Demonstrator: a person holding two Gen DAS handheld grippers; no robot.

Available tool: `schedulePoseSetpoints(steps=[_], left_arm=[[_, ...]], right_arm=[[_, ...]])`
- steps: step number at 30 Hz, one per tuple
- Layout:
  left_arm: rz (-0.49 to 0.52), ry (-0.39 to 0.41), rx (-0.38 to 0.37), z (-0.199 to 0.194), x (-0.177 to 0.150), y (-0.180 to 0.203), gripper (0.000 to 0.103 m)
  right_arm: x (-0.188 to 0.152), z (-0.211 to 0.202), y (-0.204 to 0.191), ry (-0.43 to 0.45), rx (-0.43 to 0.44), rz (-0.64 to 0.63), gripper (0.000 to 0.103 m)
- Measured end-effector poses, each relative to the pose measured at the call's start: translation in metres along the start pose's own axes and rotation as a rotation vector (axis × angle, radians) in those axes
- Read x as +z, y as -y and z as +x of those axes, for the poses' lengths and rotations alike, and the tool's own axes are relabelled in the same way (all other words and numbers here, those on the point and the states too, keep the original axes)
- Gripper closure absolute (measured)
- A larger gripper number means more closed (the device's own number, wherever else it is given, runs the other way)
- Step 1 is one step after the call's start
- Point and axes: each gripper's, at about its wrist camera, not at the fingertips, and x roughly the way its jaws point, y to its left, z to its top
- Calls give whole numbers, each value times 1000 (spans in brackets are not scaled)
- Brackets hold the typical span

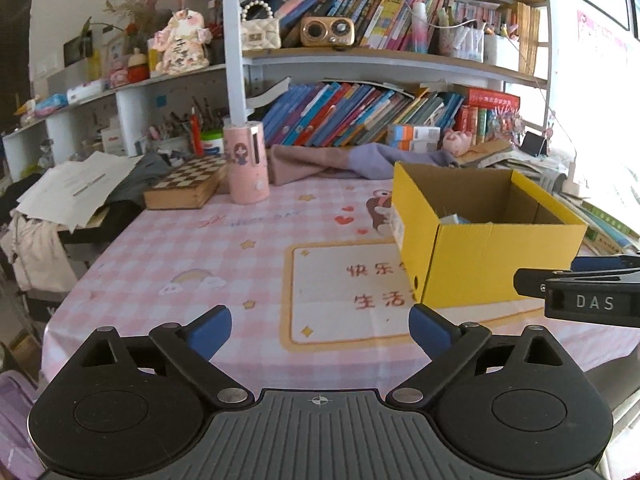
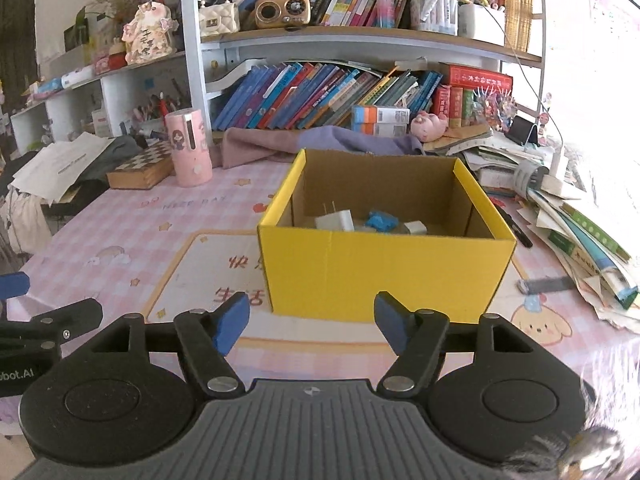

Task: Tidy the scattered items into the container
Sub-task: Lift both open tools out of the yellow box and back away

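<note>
Stuff is crowding the far side: a pink cylinder holder (image 2: 188, 148) and a chessboard box (image 2: 138, 168) off to the left of the right gripper (image 2: 312, 322), crumpled cloth (image 2: 320, 140) beyond, and slumping paper stacks (image 2: 580, 240) to its right. The checked tablecloth (image 1: 192, 248) ahead of the left gripper (image 1: 320, 334) is lying bare, with its edge dropping away on the left. Both tongs are sitting spread, pinching nothing. The yellow cardboard box (image 2: 380, 272) is sitting just ahead of the right gripper, holding white plug adapters (image 2: 336, 220) and a blue thing (image 2: 382, 220), maybe a toy.
</note>
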Motion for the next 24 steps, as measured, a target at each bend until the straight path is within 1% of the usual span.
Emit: schedulePoseSetpoints(steps=[4,8,10,12,18,24], left_arm=[[-3,2,9,-9,-5,-3,3],[6,-5,22,-14,-8,-3,1],[14,-17,30,-14,-9,-2,1],[15,-33,26,-14,-11,-3,1],[-8,-59,34,-15,-15,-5,1],[4,-72,44,-17,-19,-2,0]], right_arm=[[-7,-8,-3,-3,2,0,31],[-12,-13,-6,-11,4,-1,26],[-14,-14,-6,-23,5,1,19],[-15,-15,-7,-34,9,5,16],[-21,-16,-12,-60,16,-10,13],[-26,-18,-14,-79,26,-17,10]])
